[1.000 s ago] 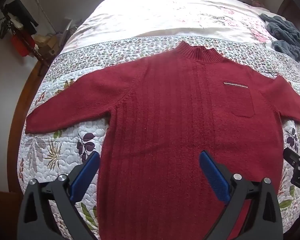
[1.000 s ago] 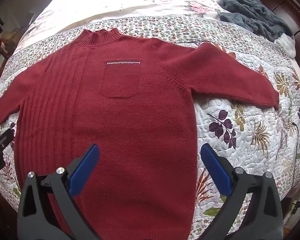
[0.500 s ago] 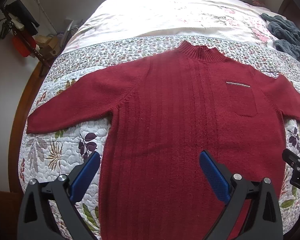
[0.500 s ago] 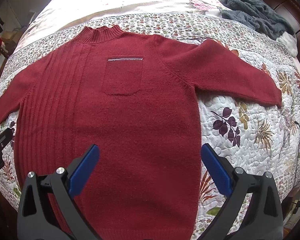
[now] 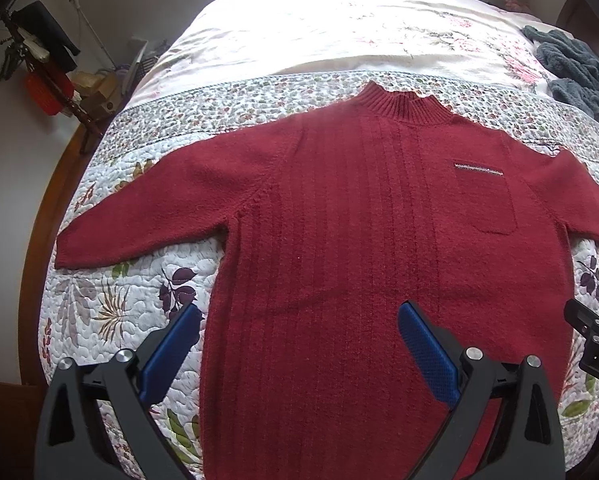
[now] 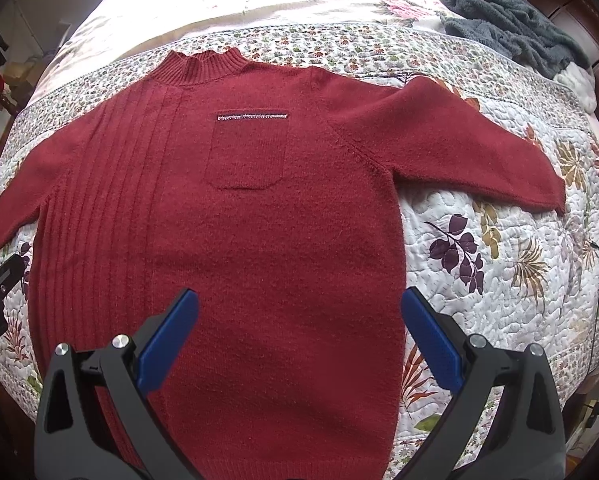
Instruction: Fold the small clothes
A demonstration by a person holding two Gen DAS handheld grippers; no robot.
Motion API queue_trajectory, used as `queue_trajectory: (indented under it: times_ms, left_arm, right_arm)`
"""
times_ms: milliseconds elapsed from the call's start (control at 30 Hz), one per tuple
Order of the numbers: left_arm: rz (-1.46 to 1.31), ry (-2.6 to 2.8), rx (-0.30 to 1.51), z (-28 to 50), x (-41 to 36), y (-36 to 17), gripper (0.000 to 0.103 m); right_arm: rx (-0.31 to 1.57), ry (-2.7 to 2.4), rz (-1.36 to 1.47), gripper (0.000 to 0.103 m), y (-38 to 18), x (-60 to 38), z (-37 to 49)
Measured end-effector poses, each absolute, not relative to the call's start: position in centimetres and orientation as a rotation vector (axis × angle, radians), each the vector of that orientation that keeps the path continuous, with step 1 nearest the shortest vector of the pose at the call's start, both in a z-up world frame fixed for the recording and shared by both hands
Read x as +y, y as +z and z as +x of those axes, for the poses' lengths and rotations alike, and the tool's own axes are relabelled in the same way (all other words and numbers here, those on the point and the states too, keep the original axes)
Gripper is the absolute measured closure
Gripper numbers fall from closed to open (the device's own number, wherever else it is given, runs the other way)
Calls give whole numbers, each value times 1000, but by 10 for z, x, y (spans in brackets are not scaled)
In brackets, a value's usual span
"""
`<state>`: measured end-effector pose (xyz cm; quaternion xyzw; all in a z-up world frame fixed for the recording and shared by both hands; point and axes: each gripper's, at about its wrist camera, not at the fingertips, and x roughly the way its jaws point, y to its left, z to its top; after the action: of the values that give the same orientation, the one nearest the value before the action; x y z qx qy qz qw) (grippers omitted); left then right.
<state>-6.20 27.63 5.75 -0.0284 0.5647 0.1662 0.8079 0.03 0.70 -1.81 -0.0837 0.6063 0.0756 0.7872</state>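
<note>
The quilted bed [image 5: 111, 304] is being used as the folding surface, and the red sweater [image 5: 359, 240] is lying flat on it, front up, sleeves spread. The left gripper [image 5: 299, 332] and right gripper [image 6: 299, 320] are being held above the lower body, jaws released, nothing grasped. Sleeve cuffs are probably best pinched first, lifted low, folded inward. A grey blanket [image 6: 507, 20] is lying well apart, nothing being obstructed.
</note>
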Motion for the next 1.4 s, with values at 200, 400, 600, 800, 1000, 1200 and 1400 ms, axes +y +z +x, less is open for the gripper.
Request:
queue_trajectory:
  times_ms: [200, 400, 600, 800, 1000, 1200, 1400]
  left_arm:
    - [-58, 357, 1205, -63, 276, 57, 4]
    - [-58, 357, 1205, -61, 275, 57, 4]
    - [-54, 359, 1199, -61, 274, 59, 4]
    - [-53, 361, 1198, -61, 273, 59, 4]
    - [-50, 362, 1196, -60, 271, 60, 4]
    - [-49, 366, 1190, -59, 269, 61, 4]
    - [-45, 368, 1189, -56, 267, 61, 4]
  right_arm:
    - [1307, 168, -180, 3, -19, 7, 1]
    - [1304, 166, -171, 3, -18, 5, 1]
    - [1302, 165, -164, 3, -17, 3, 1]
    - [1305, 165, -165, 3, -18, 3, 1]
    - [1304, 164, -164, 3, -19, 1, 1]
    - [1302, 164, -155, 3, -19, -4, 2]
    - [1300, 163, -151, 3, -18, -5, 3]
